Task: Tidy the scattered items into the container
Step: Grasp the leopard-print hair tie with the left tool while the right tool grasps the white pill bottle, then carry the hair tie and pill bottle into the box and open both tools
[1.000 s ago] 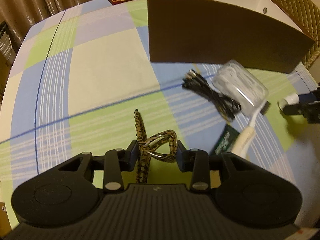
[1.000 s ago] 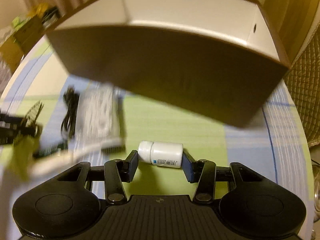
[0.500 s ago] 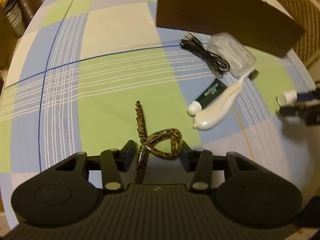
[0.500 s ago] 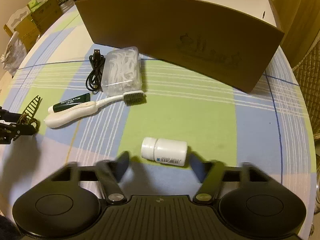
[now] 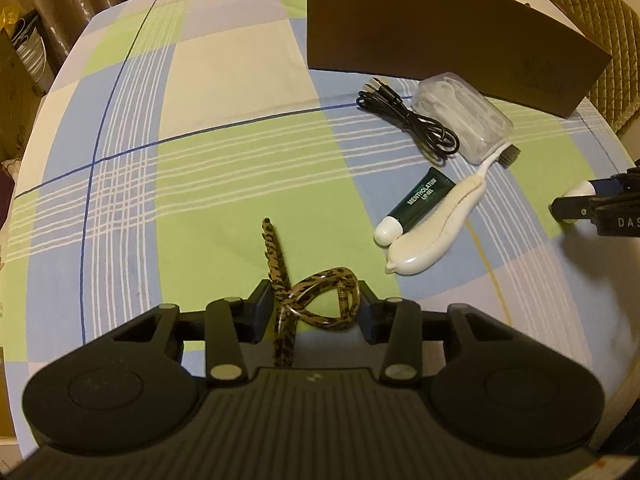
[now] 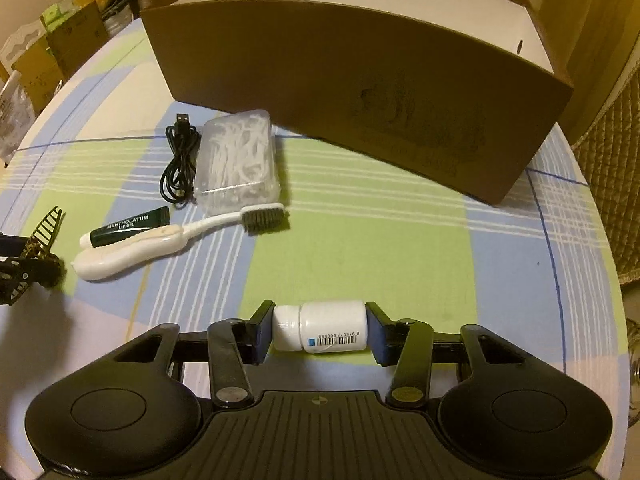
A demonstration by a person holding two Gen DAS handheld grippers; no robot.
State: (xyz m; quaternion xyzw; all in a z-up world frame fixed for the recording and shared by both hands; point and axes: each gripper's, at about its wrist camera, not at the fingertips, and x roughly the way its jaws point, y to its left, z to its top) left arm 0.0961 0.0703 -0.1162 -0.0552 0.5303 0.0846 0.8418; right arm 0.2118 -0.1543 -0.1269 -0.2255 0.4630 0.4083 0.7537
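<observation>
Two jaws of the left gripper (image 5: 316, 306), just closing, clamped on a leopard-print hair clip (image 5: 316, 300), lower end hidden behind the tool body; comb teeth legible only from the right wrist. Right gripper (image 6: 320, 328), also just closing, pinched on a white pill bottle (image 6: 320, 326) lying sideways, barcode up. Brown box (image 6: 360, 92) behind cable (image 6: 178, 164), floss case (image 6: 238, 160), toothbrush (image 6: 176, 236), lip gel (image 6: 124, 226); pale inside visible only from the right wrist.

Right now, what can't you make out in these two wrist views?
- Inside of the brown box: both views, hidden by its front wall.
- Hair clip's lower end: left view, behind the left gripper.
- Bottle label text: right view, too small.
- Right gripper: left view, cut off at the edge.
</observation>
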